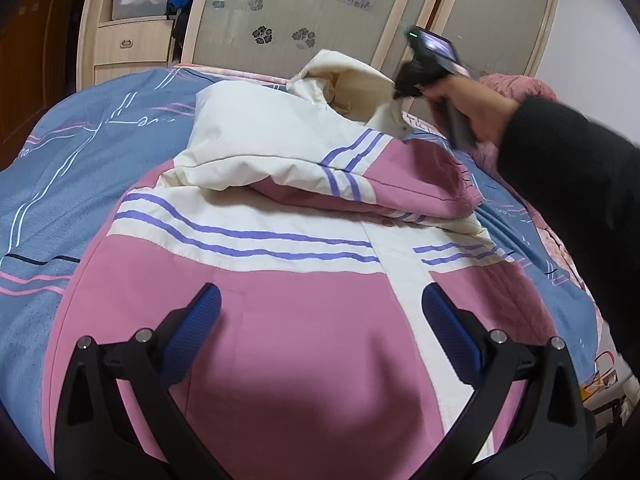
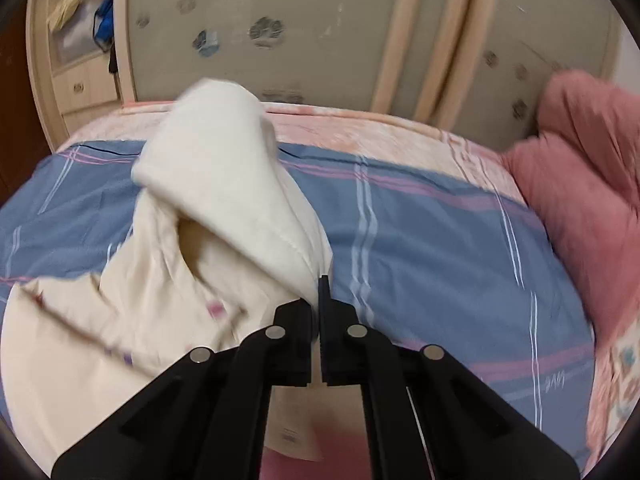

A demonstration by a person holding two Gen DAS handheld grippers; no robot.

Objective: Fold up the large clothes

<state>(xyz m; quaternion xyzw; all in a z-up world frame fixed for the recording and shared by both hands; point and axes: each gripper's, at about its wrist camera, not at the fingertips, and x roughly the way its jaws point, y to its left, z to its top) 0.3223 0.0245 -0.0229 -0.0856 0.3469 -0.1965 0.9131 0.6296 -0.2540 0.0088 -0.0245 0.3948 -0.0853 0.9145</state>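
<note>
A pink and cream padded jacket with purple stripes (image 1: 280, 320) lies spread on a bed under a blue striped quilt (image 1: 60, 184). The right gripper (image 2: 325, 292), fingers pinched shut on the jacket's cream hood (image 2: 224, 168), lifts it. The left gripper (image 1: 320, 332) hovers wide open, holding nothing. A flowered wardrobe (image 1: 288, 12) stands behind; a rumpled pink blanket (image 2: 580, 168) lies alongside.

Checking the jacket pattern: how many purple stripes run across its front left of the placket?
3. They run side by side on the cream band of the jacket, across the chest, one above the next. Folds may hide more.
</note>
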